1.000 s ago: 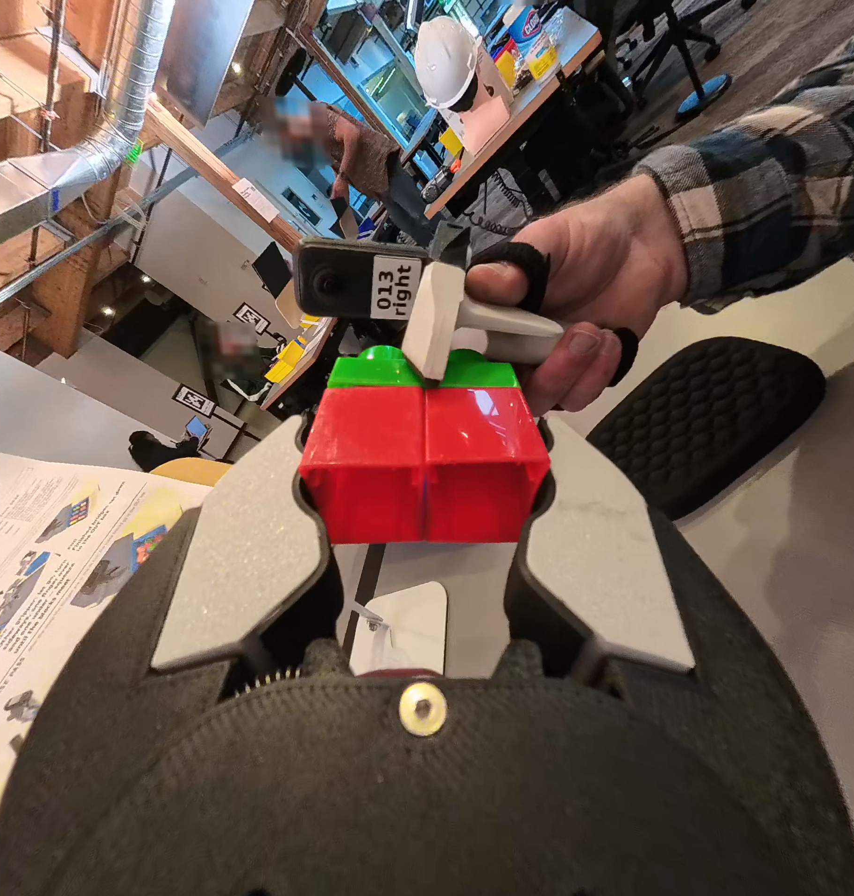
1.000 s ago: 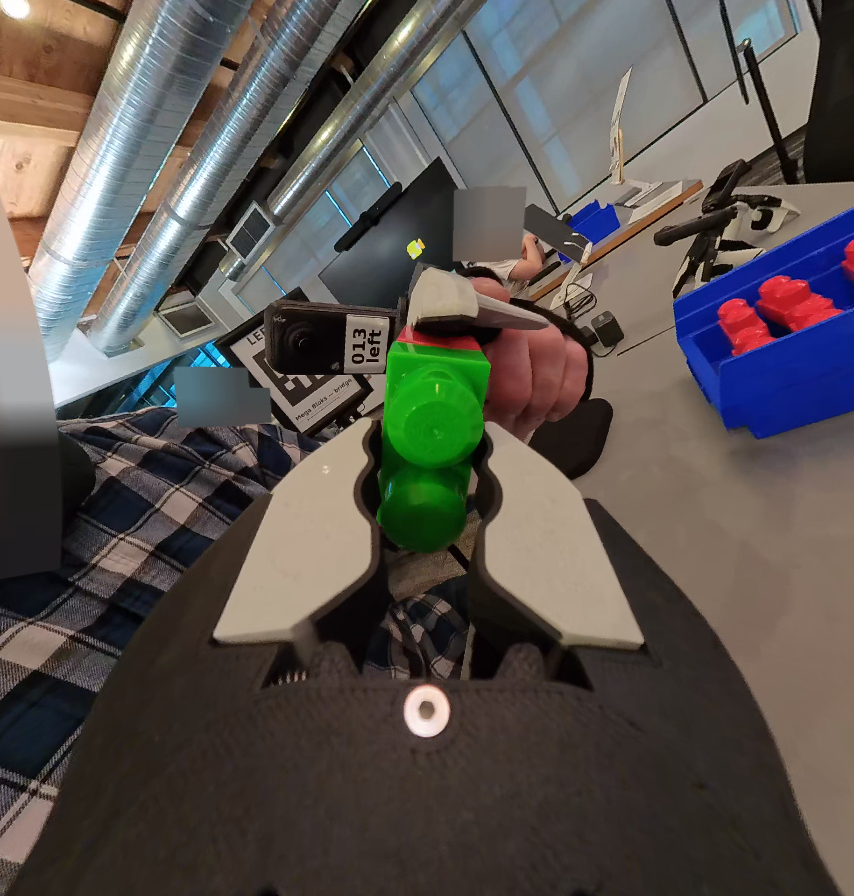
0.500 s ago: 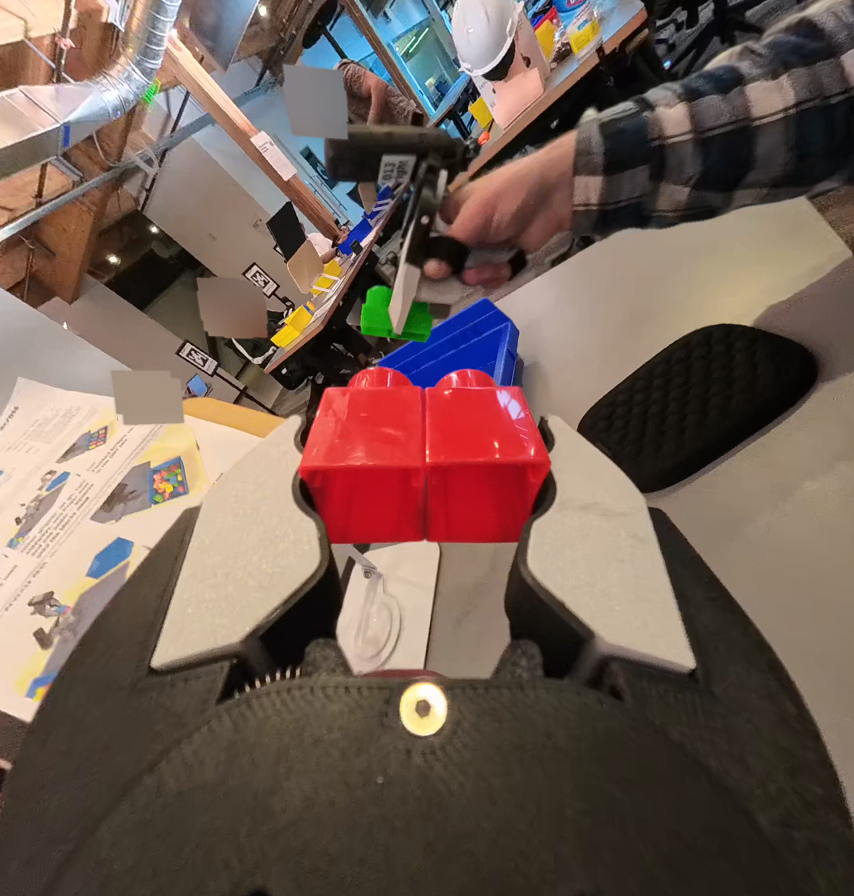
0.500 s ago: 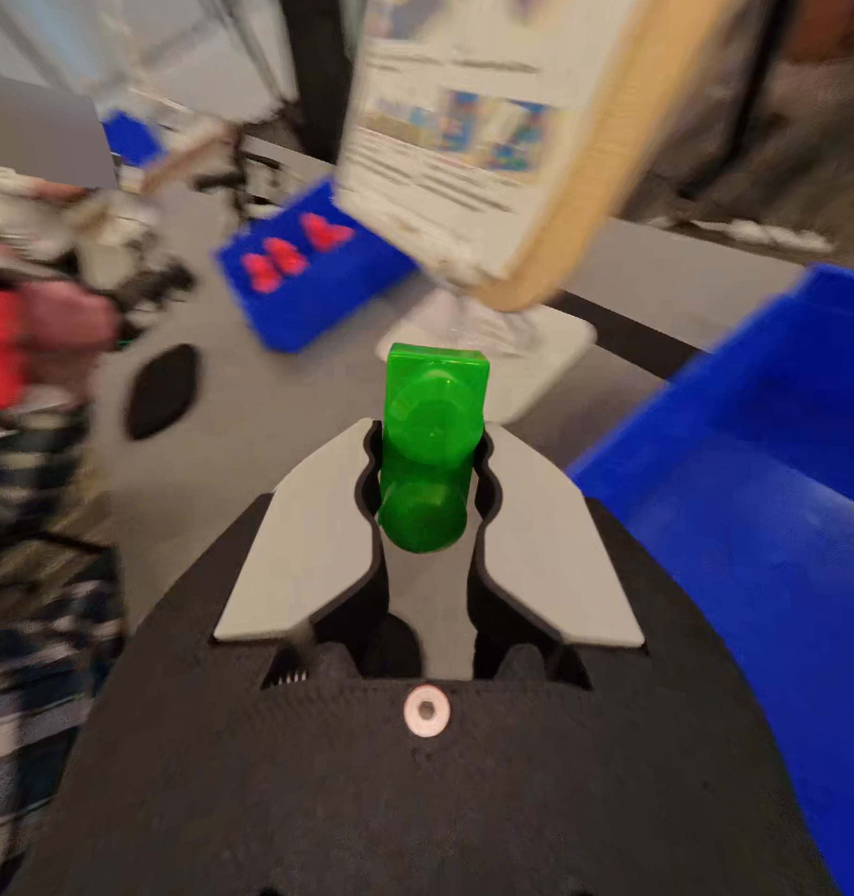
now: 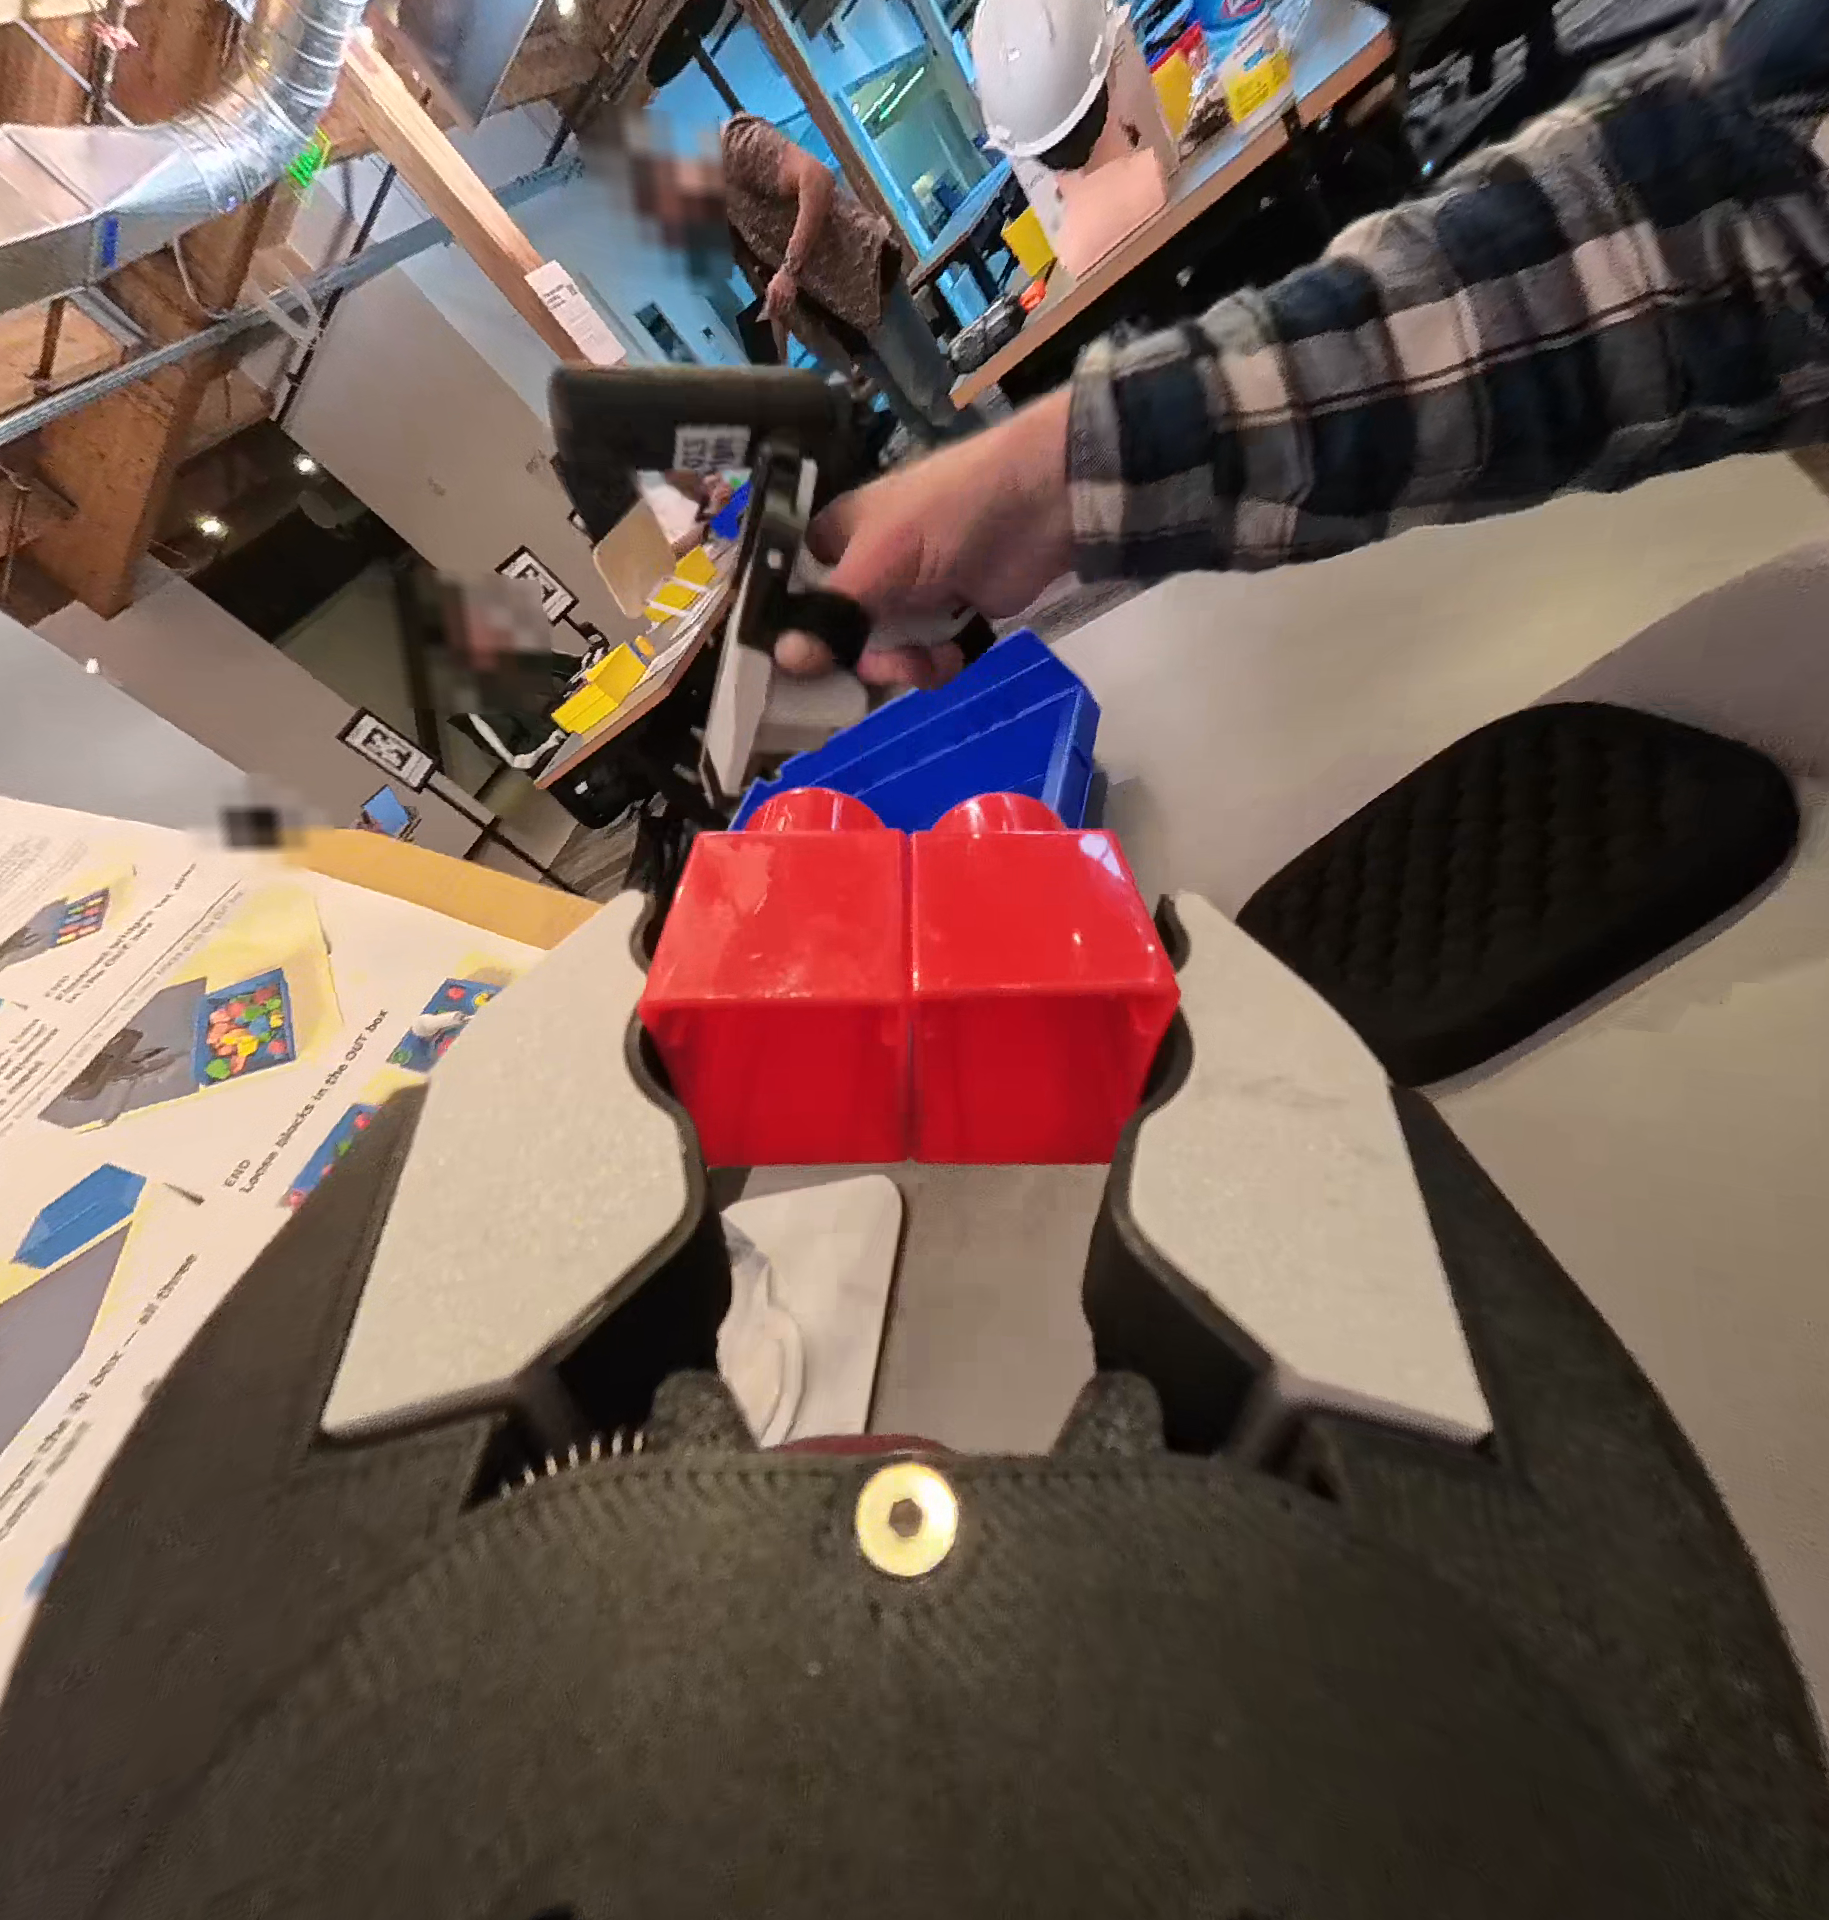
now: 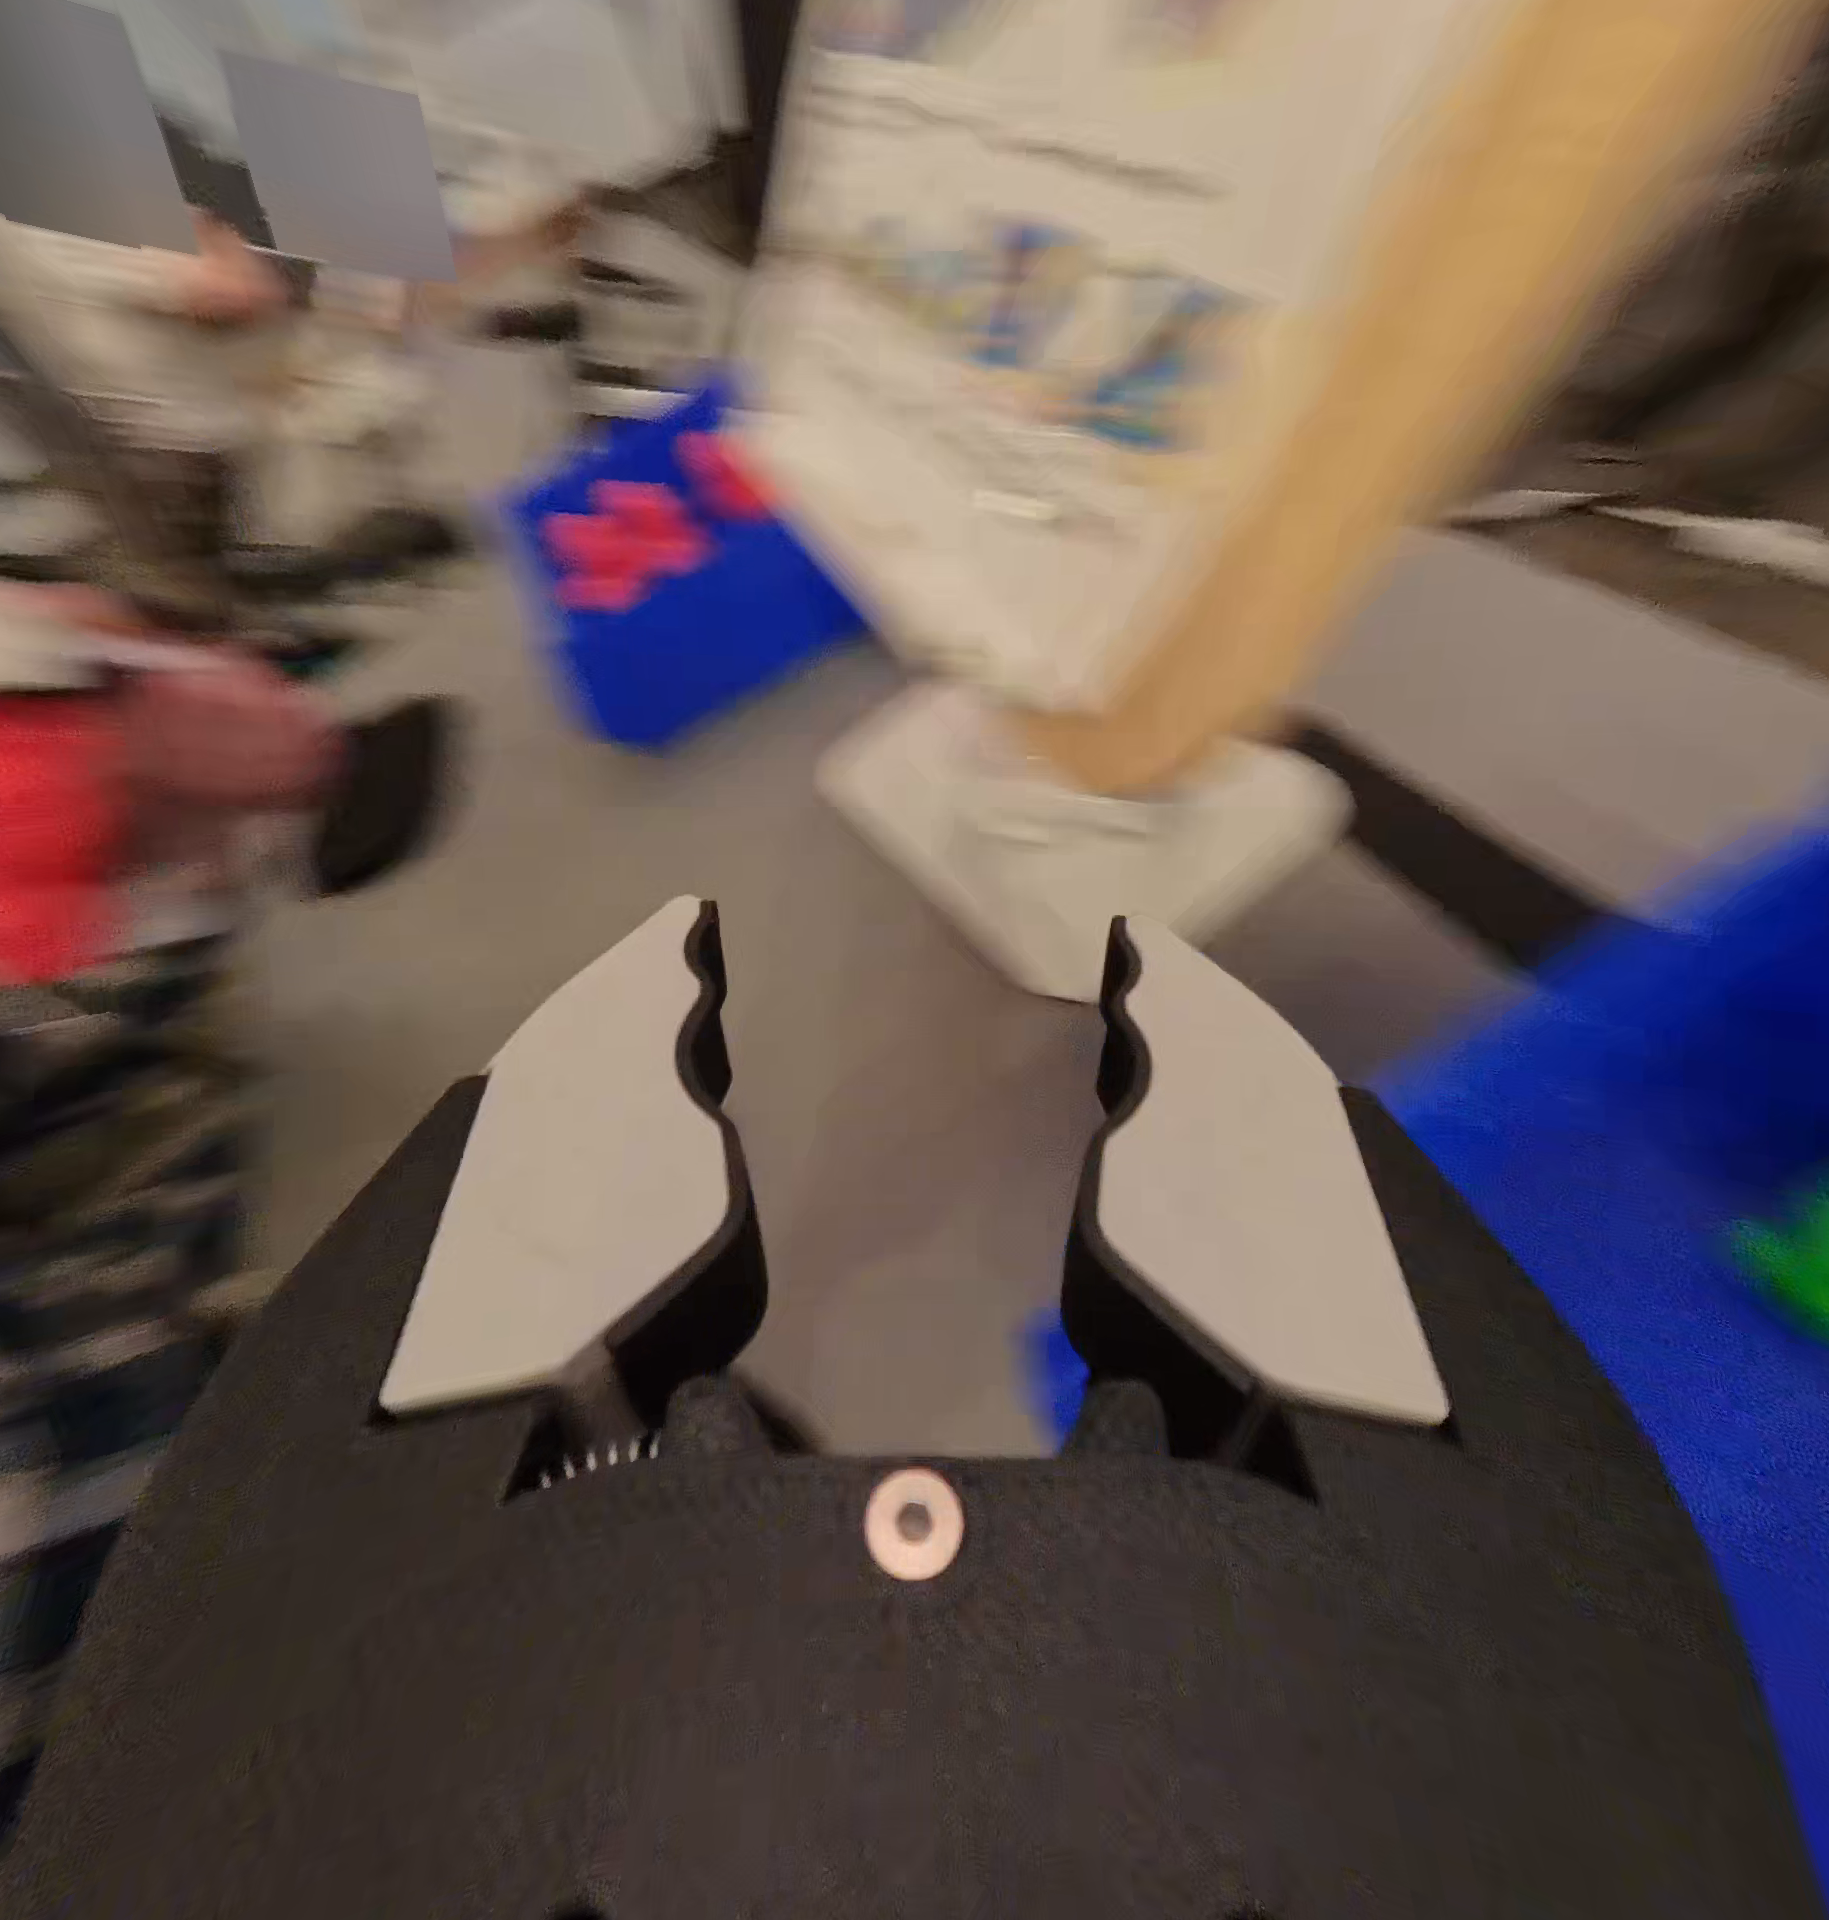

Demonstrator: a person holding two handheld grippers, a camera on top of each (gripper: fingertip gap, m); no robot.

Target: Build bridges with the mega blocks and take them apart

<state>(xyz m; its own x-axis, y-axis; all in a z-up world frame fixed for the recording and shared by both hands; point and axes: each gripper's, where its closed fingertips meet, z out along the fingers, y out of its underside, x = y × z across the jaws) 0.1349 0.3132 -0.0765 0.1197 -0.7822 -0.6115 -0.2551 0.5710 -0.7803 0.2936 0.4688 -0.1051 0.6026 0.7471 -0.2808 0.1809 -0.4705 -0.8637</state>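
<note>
While held: red blocks lay crosswise between left gripper pads.
Right gripper: wide, bare.
Green block: apparently in bin, to its right.

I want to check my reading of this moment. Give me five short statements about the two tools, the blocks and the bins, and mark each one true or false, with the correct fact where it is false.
1. The left tool holds red blocks between its fingers. True.
2. The right tool holds a green block. False: its fingers stand apart with nothing between them.
3. A green block lies in the blue bin on the right of the right wrist view. True, though it is blurred.
4. The red blocks carry a green block on top. False: their two studs are bare.
5. A black pad lies on the grey table. True.
</note>
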